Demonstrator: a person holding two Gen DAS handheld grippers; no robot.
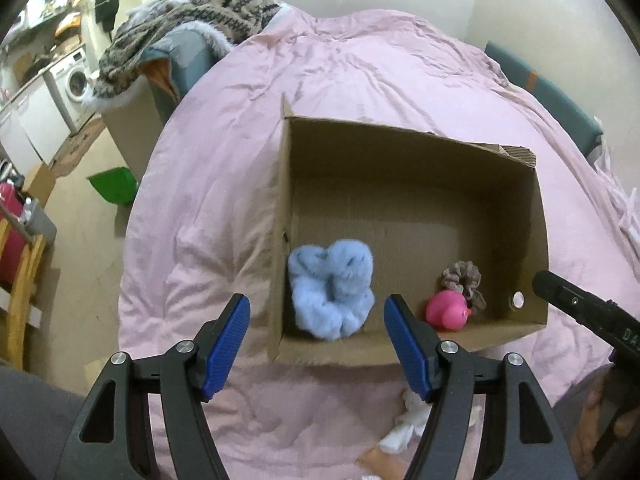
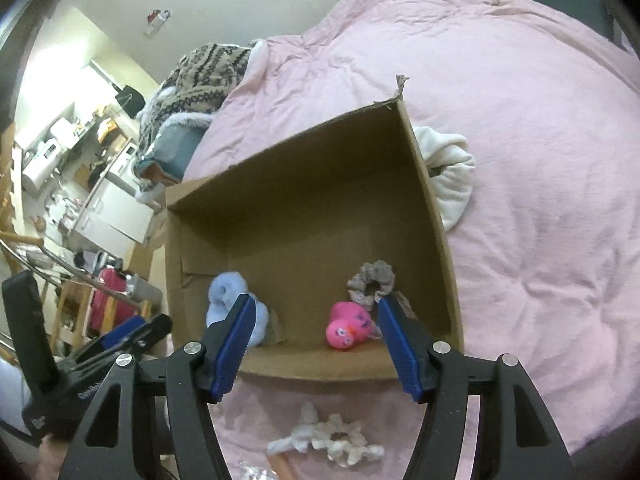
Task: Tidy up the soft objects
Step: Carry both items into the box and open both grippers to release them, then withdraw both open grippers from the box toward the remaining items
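Scrunchie (image 1: 331,289) between left tongs (image 1: 317,343)

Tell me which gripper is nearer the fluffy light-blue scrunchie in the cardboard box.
Left. The left gripper hangs open just above the fluffy light-blue scrunchie; the right gripper sits farther right, over the pink rubber duck.

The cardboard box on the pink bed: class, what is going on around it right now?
A person holds a two-finger tool in each hand over a cardboard box on a pink duvet. The left tool and right tool are both open and empty. Inside the box lie a fluffy blue scrunchie, a pink toy and a grey scrunchie. A white scrunchie lies on the duvet in front of the box, and white cloth lies beside it.
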